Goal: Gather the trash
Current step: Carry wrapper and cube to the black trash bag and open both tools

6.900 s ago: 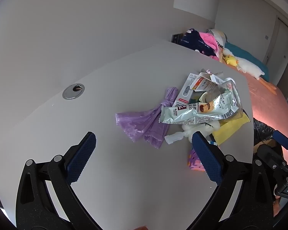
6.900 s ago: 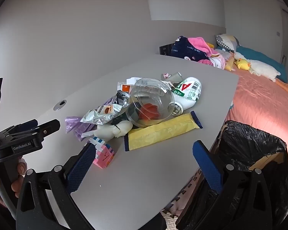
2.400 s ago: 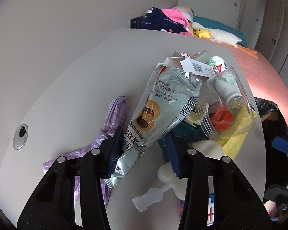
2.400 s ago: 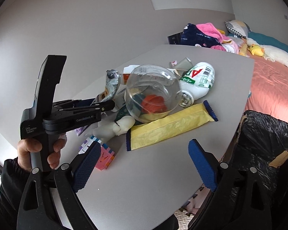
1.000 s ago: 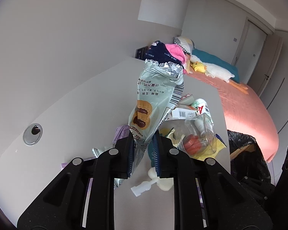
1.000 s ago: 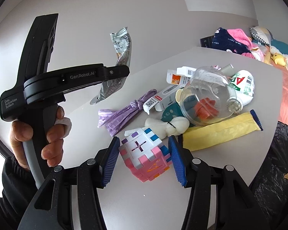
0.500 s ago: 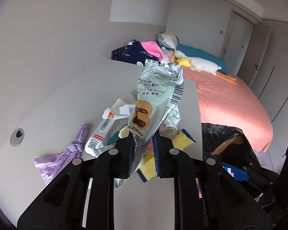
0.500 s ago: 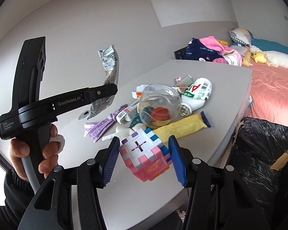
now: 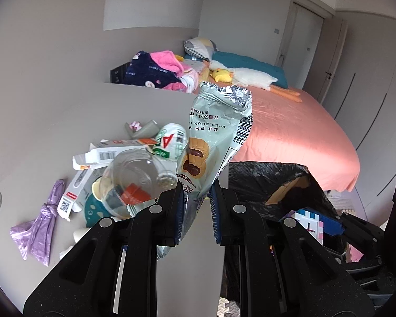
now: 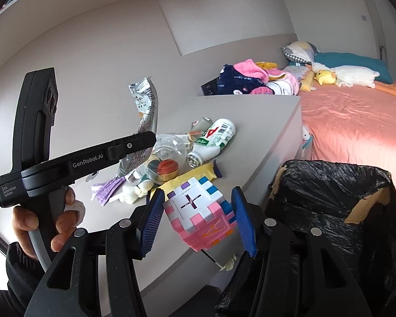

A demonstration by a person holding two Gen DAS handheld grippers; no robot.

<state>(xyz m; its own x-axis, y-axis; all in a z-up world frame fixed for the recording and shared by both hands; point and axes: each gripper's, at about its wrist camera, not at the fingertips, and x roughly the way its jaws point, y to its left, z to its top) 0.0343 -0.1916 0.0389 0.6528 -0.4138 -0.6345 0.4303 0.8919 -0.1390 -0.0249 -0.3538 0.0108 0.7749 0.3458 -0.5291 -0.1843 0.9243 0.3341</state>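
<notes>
— Where's the trash right now?

— Two pieces are up in the air. The left tongs [image 9: 196, 211] are clamped on the lower part of a silvery snack wrapper [image 9: 216, 142], which stands upright above the worktop [image 9: 52, 121]. The right tongs [image 10: 198, 219] are squeezed onto a pink, white and blue block cube [image 10: 200, 211], just past the worktop's edge, near the black-lined bin [image 10: 338, 227].

— And the rest of it?

— Lying in a heap on the worktop: a clear plastic cup [image 9: 134, 177] on its side with something red inside, a white bottle with green and red print [image 9: 171, 141], a flattened carton with a barcode [image 9: 111, 153], a knotted purple bag [image 9: 39, 231] off to the left, and a long yellow wrapper [image 10: 187, 177] at the near side.

— What's behind all that?

— A bed [image 9: 290, 132] with a salmon sheet, a white goose plush [image 9: 250, 79] and a yellow duck [image 9: 220, 74] on it, and piled clothes [image 9: 155, 71] by the worktop's far end.
</notes>
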